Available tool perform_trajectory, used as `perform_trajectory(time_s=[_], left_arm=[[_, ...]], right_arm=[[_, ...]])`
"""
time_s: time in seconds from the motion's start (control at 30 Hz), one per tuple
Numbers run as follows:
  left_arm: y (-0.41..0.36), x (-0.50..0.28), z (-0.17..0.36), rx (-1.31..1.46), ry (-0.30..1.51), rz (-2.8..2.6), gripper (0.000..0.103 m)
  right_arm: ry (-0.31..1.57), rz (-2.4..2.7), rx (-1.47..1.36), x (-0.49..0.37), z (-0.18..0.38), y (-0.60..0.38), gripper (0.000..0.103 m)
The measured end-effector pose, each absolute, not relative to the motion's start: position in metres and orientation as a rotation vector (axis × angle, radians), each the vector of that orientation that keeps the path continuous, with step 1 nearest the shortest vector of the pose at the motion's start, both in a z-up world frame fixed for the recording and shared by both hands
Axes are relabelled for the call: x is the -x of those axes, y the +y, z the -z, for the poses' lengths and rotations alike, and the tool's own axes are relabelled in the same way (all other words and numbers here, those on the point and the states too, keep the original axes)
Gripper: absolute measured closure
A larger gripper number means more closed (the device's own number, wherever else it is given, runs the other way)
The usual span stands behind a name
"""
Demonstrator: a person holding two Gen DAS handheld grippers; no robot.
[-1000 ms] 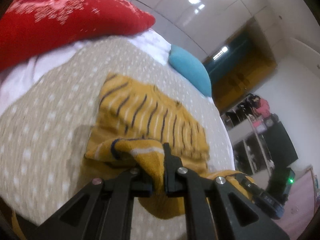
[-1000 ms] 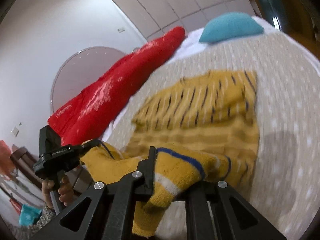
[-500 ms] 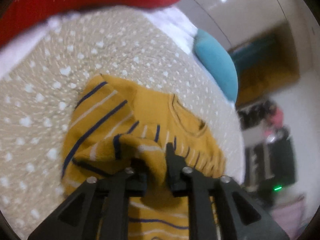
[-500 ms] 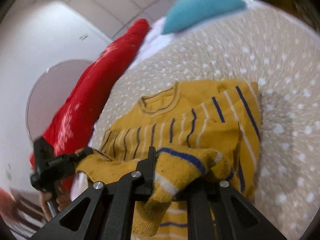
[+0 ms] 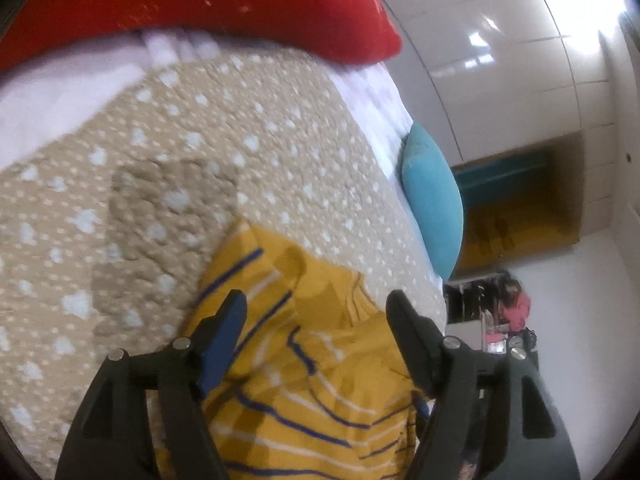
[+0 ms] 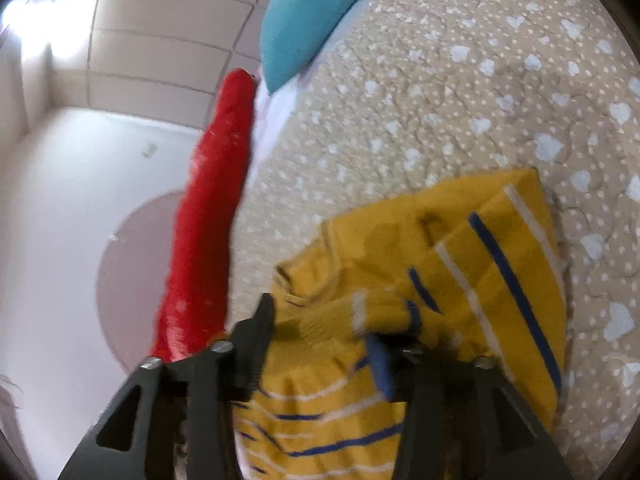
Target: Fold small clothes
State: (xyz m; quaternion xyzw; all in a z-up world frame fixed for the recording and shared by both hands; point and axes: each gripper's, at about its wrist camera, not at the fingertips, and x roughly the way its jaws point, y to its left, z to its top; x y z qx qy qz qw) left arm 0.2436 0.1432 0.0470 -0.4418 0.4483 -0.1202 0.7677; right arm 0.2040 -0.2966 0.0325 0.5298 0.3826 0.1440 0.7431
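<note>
Letting go: my left gripper (image 5: 316, 320) and right gripper (image 6: 320, 328) have both just been opening, jaws now apart, yellow striped sweater (image 5: 304, 392) slack between them, not pinched. It lies doubled over on the dotted bedspread (image 5: 180, 152). Light, soft, floppy knit; I'd retake it at 2 corners of the folded edge.

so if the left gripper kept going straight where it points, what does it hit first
Most likely the yellow striped sweater, lying between the open left gripper's fingers; the dotted bedspread lies beyond.
</note>
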Motion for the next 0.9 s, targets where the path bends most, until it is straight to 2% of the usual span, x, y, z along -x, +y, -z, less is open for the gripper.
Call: perform_trajectory(time_s=[0.07,0.13,0.27,0.33,0.43,0.57,0.63,0.67,0.7,0.73,0.9], left_arm=[[0.145,-0.236,-0.050,0.933,0.989,0.254,0.031],[0.141,-0.223,-0.057,0.875,0.994,0.264,0.031],[0.124,-0.195,-0.075,0.680,1.004,0.278,0.031],[0.112,-0.175,-0.081,0.589,1.001,0.300,0.031],[0.100,-0.145,-0.077,0.490,1.012,0.314,0.031],[0.090,-0.111,-0.057,0.430,1.054,0.304,0.031],[0.087,-0.101,-0.048,0.445,1.072,0.304,0.031],[0.086,-0.096,-0.045,0.457,1.081,0.306,0.031],[0.085,-0.095,-0.043,0.462,1.088,0.304,0.031],[0.085,-0.090,-0.044,0.462,1.093,0.300,0.031],[0.092,-0.065,-0.059,0.377,1.054,0.254,0.031]], right_arm=[[0.813,-0.338,-1.252,-0.200,-0.032,-0.304,0.031],[0.789,-0.340,-1.311,-0.192,-0.036,-0.314,0.031],[0.751,-0.371,-1.252,-0.168,-0.060,-0.325,0.027],[0.762,-0.362,-1.171,-0.151,-0.071,-0.328,0.027],[0.826,-0.241,-0.876,-0.112,-0.088,-0.323,0.027],[0.876,-0.181,-0.639,-0.067,-0.080,-0.303,0.028],[0.905,-0.183,-0.585,-0.051,-0.065,-0.290,0.037],[0.939,-0.201,-0.567,-0.047,-0.053,-0.282,0.060],[0.964,-0.218,-0.569,-0.045,-0.043,-0.279,0.094],[0.975,-0.220,-0.585,-0.044,-0.034,-0.280,0.097],[0.919,0.009,-0.644,-0.034,-0.026,-0.330,0.099]])
